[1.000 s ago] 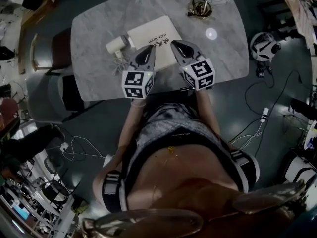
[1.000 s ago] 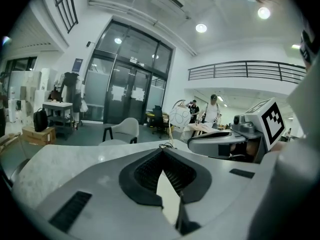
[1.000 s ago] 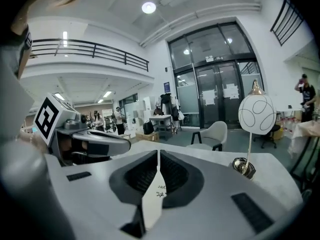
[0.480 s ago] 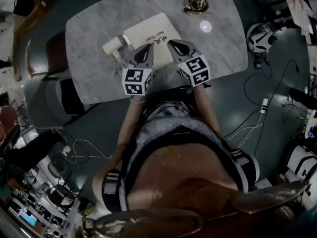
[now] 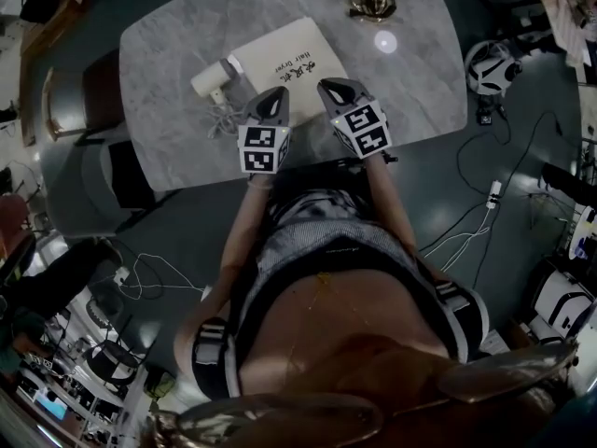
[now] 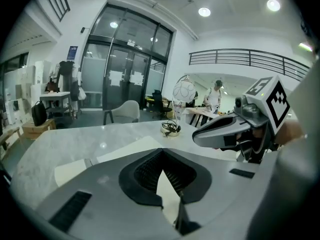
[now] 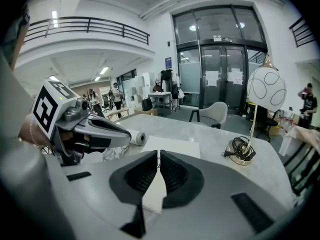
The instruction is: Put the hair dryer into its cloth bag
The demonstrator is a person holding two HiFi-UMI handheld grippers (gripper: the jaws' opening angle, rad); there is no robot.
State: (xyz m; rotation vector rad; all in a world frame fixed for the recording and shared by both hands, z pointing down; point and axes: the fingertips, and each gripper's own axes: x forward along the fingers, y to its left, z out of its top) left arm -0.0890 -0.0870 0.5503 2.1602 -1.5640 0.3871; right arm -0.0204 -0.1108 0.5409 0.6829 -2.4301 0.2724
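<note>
Both grippers are empty. Left gripper [image 6: 161, 153] has its jaws shut tight, pads meeting with nothing between them. Right gripper [image 7: 157, 159] is closed down to a hairline slit, also nothing held. From the head view they sit side by side over the near part of the table [image 5: 420, 91], both pointing away from the person and tilted down: left gripper [image 5: 277, 92] at the near-left edge of the cloth bag [image 5: 280, 54], right gripper [image 5: 328, 86] at its near-right edge. Can't tell whether either tip touches the fabric. The bag lies flat on the marble top, printed side up, empty-looking. Hair dryer [image 5: 213, 78] is outside the bag, on its side on the table just beside the bag's left corner, with its cord [image 5: 224, 117] in a loose heap on the near side. In the right gripper view the dryer [image 7: 135, 136] shows as a pale barrel just beyond the left gripper [image 7: 95, 126], with the bag [image 7: 175, 144] right ahead of the jaws. A lamp base [image 5: 371, 4] with a coiled cable sits at the far edge, well apart from the bag.
</note>
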